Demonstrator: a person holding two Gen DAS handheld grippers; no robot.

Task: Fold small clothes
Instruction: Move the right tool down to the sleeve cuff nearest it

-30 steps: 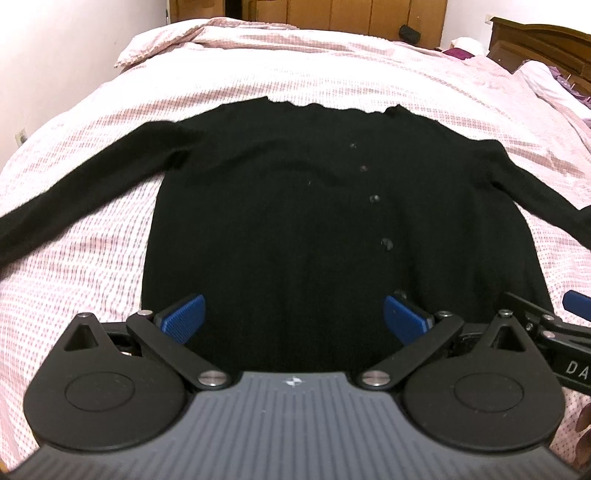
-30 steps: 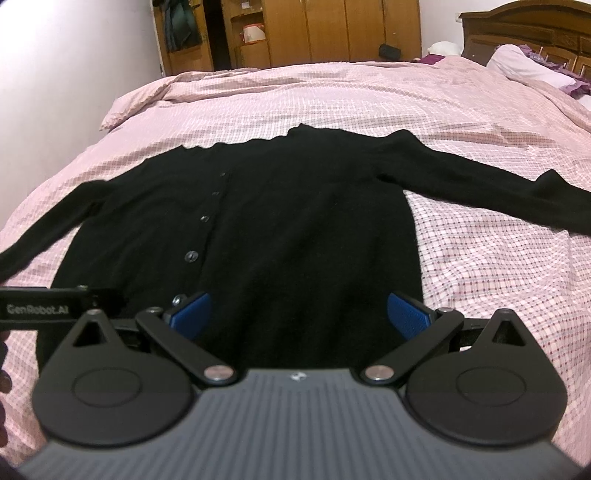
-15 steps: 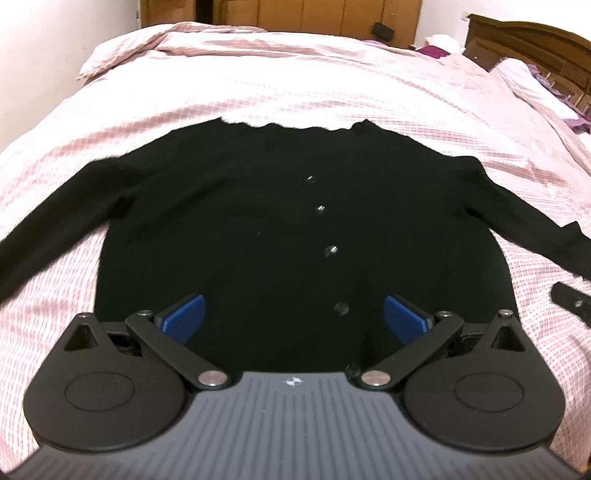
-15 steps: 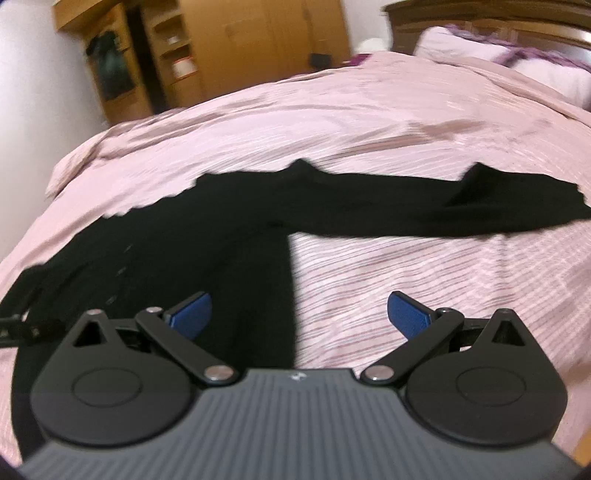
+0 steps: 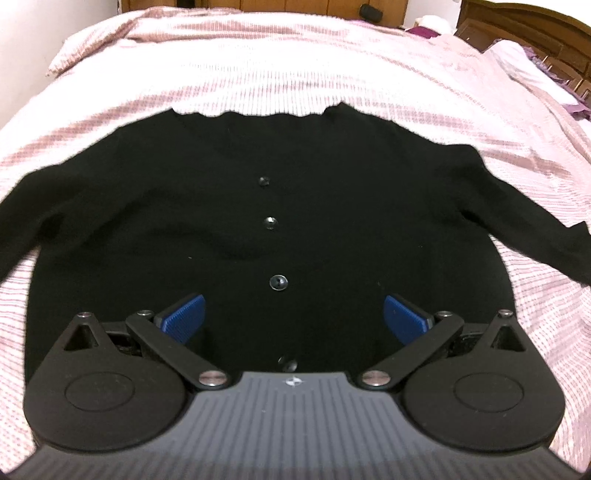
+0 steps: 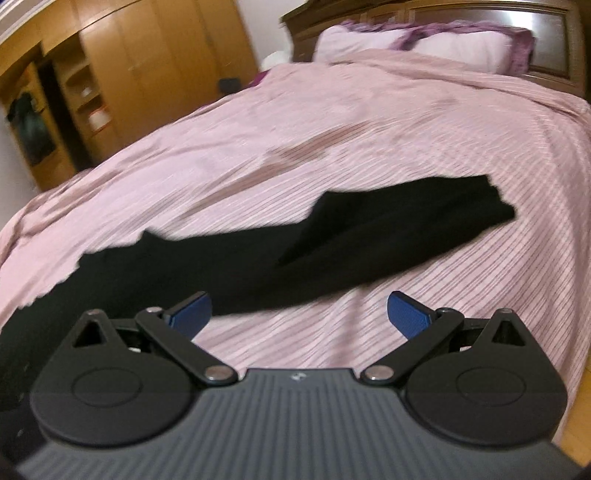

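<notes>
My left gripper [image 5: 293, 314] is spread wide and holds nothing, poised over the lower button line of the black cardigan [image 5: 277, 206], which lies flat and face up on the pink bedspread [image 5: 295, 74]. My right gripper [image 6: 297, 312] is likewise spread and empty, facing the right sleeve [image 6: 369, 240].

Risks, as I judge them:
- Pinching bedspread along with knit.
- Dragging the body askew if I pull the sleeve.

Bedspread beyond the cuff is bare. Farther off, pillows [image 6: 369, 44] and headboard [image 6: 480, 14] bound the reach.
</notes>
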